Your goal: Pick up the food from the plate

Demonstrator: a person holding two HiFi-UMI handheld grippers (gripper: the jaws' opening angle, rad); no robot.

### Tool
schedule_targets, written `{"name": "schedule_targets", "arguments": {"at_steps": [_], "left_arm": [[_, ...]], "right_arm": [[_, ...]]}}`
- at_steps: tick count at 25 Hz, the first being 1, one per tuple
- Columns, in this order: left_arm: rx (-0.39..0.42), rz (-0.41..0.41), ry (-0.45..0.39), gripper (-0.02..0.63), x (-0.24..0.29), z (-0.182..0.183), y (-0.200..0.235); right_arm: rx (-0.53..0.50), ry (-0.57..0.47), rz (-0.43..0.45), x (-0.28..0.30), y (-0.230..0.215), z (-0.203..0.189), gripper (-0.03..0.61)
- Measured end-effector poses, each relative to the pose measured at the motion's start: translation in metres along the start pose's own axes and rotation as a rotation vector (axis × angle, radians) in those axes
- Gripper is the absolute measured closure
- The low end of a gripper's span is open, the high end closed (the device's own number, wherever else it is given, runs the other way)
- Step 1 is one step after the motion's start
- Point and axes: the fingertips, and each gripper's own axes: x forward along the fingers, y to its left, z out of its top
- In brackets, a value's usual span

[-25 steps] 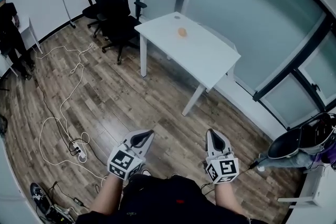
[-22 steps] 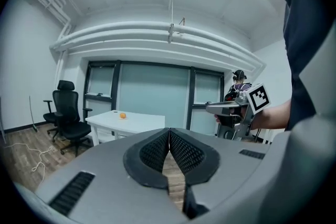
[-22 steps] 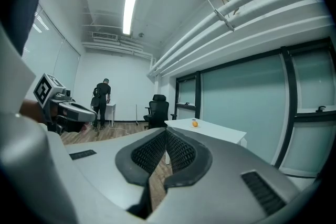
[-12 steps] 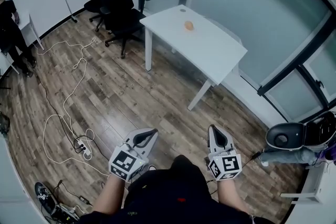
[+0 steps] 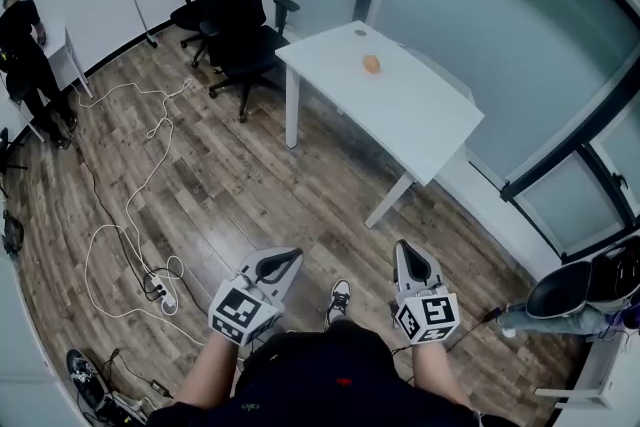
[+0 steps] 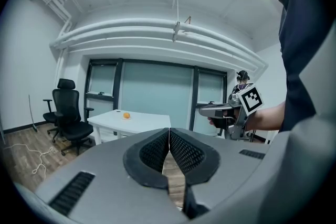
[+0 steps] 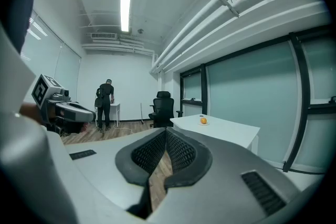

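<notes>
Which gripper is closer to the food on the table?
Right, slightly. In the head view the right gripper is almost straight below the food; the left gripper sits further left. Both are far from it.

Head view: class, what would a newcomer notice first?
The small orange food stands out on the white table by the glass wall. Near the bottom edge, the left tool and right tool are both shut and empty. A white cable trails over the floor at left.

Bright, even room light from ceiling tube (image 7: 125, 9); soft shadows; strong fisheye bending at edges.
</notes>
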Motion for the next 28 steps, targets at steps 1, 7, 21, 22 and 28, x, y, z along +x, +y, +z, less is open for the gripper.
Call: {"name": "schedule_targets", "arguments": {"at_steps": [1, 7, 21, 22, 28], "left_arm": [[0.002, 0.007, -0.001, 0.591, 0.008, 0.003, 0.005], [0.002, 0.031, -0.034, 0.591, 0.064, 0.028, 0.038], [-0.008, 0.049, -0.008, 0.591, 0.224, 0.079, 0.075], [-0.011, 0.052, -0.003, 0.591, 0.237, 0.080, 0.078], [0.004, 0.076, 0.017, 0.591, 0.297, 0.091, 0.085]], "right_arm": [[0.001, -0.011, 0.008, 0.006, -0.006, 0.004, 0.555], [-0.031, -0.078, 0.035, 0.051, -0.053, 0.034, 0.554], [0.002, -0.084, 0.086, 0.150, -0.192, 0.049, 0.555], [0.008, -0.084, 0.095, 0.158, -0.202, 0.047, 0.554], [0.039, -0.072, 0.125, 0.195, -0.262, 0.039, 0.554]]}}
